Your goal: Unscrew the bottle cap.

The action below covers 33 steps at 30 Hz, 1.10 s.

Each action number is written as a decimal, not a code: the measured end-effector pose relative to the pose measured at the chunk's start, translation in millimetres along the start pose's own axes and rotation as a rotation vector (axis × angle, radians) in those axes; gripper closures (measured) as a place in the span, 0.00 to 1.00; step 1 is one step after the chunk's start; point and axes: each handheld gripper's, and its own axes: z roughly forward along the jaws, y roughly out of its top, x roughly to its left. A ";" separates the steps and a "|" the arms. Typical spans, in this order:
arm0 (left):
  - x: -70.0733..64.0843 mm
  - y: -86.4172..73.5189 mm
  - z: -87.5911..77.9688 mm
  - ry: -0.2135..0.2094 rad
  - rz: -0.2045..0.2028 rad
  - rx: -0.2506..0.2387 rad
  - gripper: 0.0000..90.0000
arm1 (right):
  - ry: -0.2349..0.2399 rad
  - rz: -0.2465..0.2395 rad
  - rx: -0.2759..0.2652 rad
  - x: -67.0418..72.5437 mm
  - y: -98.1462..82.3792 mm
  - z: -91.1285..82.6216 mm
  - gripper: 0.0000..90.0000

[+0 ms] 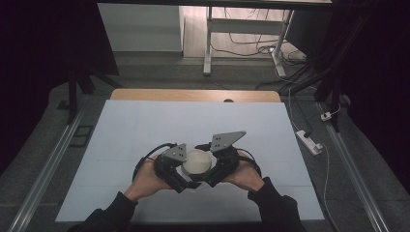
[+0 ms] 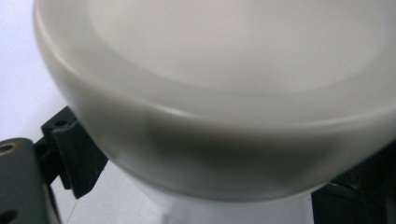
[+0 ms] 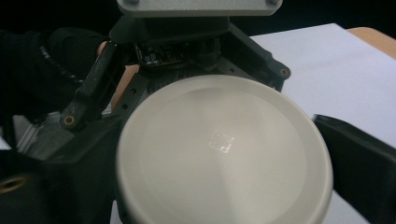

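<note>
High view: I see a round, off-white lidded container [image 1: 198, 161] sitting near the front middle of the white tabletop [image 1: 145, 130], with my left hand-held gripper [image 1: 180, 175] and right hand-held gripper [image 1: 209, 176] closing in on it from either side. Its lid is on, so I cannot tell what is in it.

From the right gripper view, the lid [image 3: 224, 154] is a smooth, matte cream disc with a rounded rim and a flat centre (a small, faint square patch sits at its middle, nothing readable on it). I see no brand or writing.

In the left gripper view the lid's rim [image 2: 196, 140] bulges over a narrower white body below, and the black jaws stand apart on either side of that body. The right hand-held gripper's jaws likewise flank the container; I cannot tell whether either pair presses it.
</note>
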 end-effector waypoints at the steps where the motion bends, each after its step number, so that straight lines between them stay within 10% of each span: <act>1: 0.3 -0.1 -0.5 0.010 -0.011 -0.004 0.08 | -0.014 0.007 -0.003 0.3 1.3 -0.7 0.00; 10: -1.4 1.4 -2.6 0.173 -0.086 -0.001 0.08 | -0.239 0.153 -0.028 10.0 10.7 -4.9 0.00; 20: -7.0 5.2 -1.2 0.230 -0.115 -0.008 0.08 | -0.398 0.144 -0.009 22.9 9.7 12.5 0.06; 26: -3.8 3.6 -4.8 0.159 -0.084 -0.021 0.08 | -0.354 0.118 -0.010 23.2 9.5 10.4 0.07; 33: -0.7 1.1 -7.2 0.026 -0.027 -0.031 0.08 | -0.139 0.077 -0.030 9.8 5.4 -1.1 0.08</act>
